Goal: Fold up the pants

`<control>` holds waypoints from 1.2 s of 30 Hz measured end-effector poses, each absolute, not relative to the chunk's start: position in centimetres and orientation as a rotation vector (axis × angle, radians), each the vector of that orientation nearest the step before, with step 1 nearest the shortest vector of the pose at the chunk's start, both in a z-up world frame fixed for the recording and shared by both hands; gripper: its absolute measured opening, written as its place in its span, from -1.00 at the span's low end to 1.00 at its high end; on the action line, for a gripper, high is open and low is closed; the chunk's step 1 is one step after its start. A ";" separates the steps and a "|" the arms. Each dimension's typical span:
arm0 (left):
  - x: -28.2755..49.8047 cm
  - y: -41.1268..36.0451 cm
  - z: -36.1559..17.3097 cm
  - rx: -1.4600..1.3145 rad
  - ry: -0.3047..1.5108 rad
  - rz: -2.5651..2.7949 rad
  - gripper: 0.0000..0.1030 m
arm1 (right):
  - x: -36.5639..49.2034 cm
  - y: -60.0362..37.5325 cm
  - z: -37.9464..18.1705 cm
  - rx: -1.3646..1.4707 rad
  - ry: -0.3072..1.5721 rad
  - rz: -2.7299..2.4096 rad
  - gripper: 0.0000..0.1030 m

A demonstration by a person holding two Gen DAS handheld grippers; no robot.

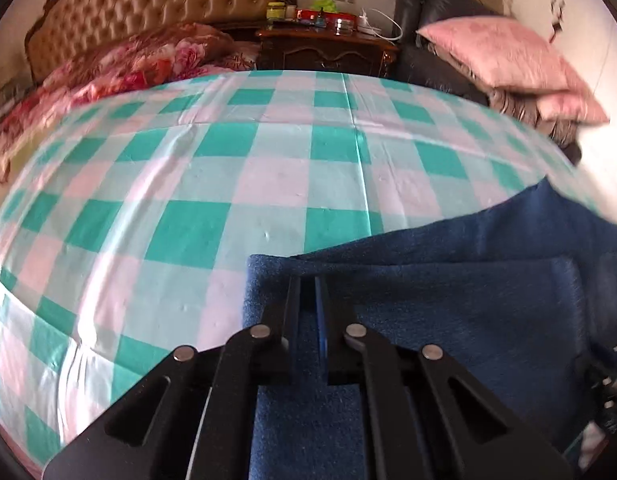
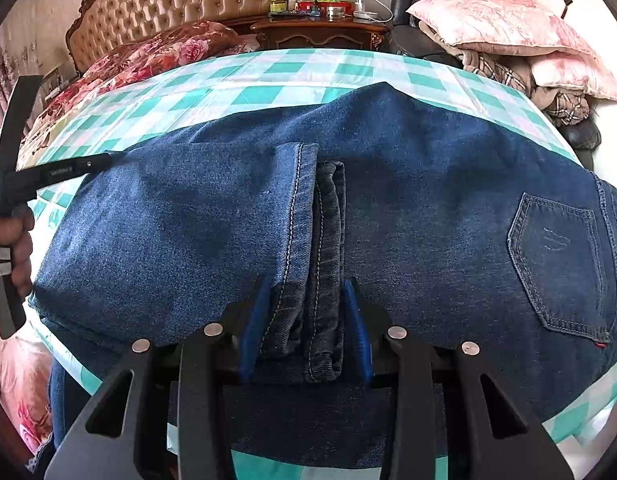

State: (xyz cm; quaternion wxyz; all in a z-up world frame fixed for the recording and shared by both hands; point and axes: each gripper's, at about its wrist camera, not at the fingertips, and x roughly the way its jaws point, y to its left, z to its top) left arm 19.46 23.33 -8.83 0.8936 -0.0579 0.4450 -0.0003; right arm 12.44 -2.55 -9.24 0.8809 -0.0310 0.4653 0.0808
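Blue jeans (image 2: 408, 184) lie folded across the green-and-white checked bed sheet (image 2: 284, 68), back pocket (image 2: 556, 264) at the right. My right gripper (image 2: 308, 300) is shut on the stitched leg hems (image 2: 308, 240), holding them over the folded legs. My left gripper (image 1: 308, 284) is shut on the left folded edge of the jeans (image 1: 448, 300); it also shows in the right wrist view (image 2: 68, 170) at the far left, with a hand on its handle.
Checked sheet (image 1: 188, 184) spreads left and ahead. A floral blanket (image 1: 120, 68) and tufted headboard (image 1: 148, 4) lie at the back left. A wooden nightstand (image 1: 328, 48) with jars stands behind. Pink pillows (image 1: 504, 52) are stacked at the back right.
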 end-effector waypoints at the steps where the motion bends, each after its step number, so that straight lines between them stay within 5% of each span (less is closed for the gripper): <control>1: 18.7 23.6 -8.4 -0.129 0.902 0.011 -0.83 | 12.4 -2.5 -9.2 -0.065 0.968 0.169 -0.31; 8: 8.1 25.7 -7.8 -0.294 0.811 0.044 -0.74 | 12.2 -2.4 -9.3 -0.075 0.953 0.167 -0.31; 14: 2.3 23.3 -9.9 -0.157 0.828 0.040 -0.66 | 12.1 -2.0 -9.2 -0.096 0.944 0.142 -0.27; 28: 2.0 24.5 -10.7 -0.216 0.813 0.071 -0.25 | 11.3 -1.1 -7.3 -0.119 0.873 0.115 -0.11; 32: 2.1 24.7 -10.7 -0.238 0.819 0.064 -0.23 | 11.8 -0.3 -8.4 -0.145 0.925 0.113 -0.32; 36: 1.8 24.9 -10.5 -0.277 0.816 0.044 -0.24 | 11.7 -0.4 -9.0 -0.162 0.921 0.115 -0.32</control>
